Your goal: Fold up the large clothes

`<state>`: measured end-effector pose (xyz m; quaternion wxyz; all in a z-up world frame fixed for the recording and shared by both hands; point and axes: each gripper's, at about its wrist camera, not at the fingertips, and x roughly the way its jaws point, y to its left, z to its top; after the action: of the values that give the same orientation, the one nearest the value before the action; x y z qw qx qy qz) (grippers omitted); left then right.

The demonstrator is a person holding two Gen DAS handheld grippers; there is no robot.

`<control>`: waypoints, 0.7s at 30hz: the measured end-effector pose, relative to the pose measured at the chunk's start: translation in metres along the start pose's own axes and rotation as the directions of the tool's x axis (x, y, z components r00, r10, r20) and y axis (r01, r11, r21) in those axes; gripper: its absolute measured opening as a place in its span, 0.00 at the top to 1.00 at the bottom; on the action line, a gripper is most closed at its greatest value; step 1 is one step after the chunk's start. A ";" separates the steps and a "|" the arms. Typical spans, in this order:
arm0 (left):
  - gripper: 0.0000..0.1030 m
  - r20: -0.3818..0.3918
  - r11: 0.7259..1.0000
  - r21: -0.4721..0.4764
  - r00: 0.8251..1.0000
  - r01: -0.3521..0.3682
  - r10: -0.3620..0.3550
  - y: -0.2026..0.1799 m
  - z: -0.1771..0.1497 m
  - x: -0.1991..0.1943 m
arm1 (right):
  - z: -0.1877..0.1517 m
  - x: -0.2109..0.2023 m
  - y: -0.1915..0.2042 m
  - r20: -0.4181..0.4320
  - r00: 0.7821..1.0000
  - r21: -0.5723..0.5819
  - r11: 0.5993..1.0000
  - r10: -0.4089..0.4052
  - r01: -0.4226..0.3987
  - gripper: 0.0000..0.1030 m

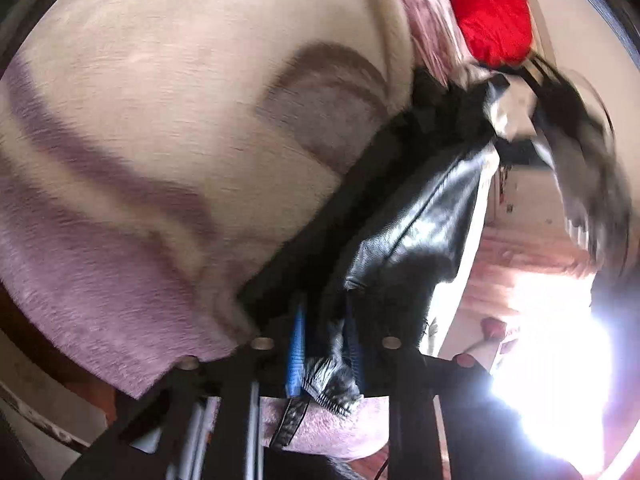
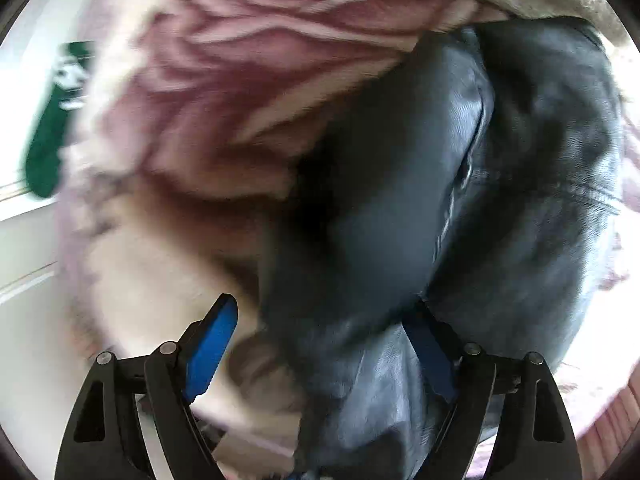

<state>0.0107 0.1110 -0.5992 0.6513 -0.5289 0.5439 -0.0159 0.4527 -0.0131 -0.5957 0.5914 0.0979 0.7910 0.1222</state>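
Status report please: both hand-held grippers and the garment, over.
Left hand-held gripper nearly shut, pinching black shiny leather-like jacket. Right hand-held gripper wide open over it. Jacket unfolded on pink-and-cream plush blanket.

A home bedroom: a plush pink-and-cream blanket [image 1: 132, 128] covers a bed, a red pillow [image 1: 488, 8] at its far end

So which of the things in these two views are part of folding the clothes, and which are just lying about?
Part of the job:
- black leather jacket, an edge pinched in the left tongs
- right tongs, open around it

Lying about:
- pink and cream blanket
- red cushion
- green thing at the side
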 end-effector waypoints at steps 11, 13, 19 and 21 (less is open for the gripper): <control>0.36 -0.101 0.981 -0.159 0.987 0.110 -0.127 -0.010 -0.026 0.019 | -0.205 -0.008 -0.180 0.011 0.981 0.341 0.922 0.191 -0.183 0.16; 0.36 -0.094 0.979 -0.183 0.989 0.094 -0.113 -0.014 -0.028 0.042 | -0.244 0.029 -0.224 0.024 0.958 0.490 0.832 0.285 -0.259 0.16; 0.99 0.051 0.980 -0.193 0.997 -0.046 0.057 -0.021 -0.029 0.044 | -0.309 0.090 -0.267 0.239 0.844 0.640 0.575 0.480 -0.509 0.80; 0.99 0.092 0.982 -0.176 0.992 -0.067 0.084 -0.022 -0.032 0.028 | -0.321 0.087 -0.258 0.268 0.849 0.627 0.587 0.455 -0.512 0.85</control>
<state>0.0112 0.0634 -0.5982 0.6295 -0.5624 0.5298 0.0823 0.1175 -0.2573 -0.6684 0.4889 0.5222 0.6984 -0.0225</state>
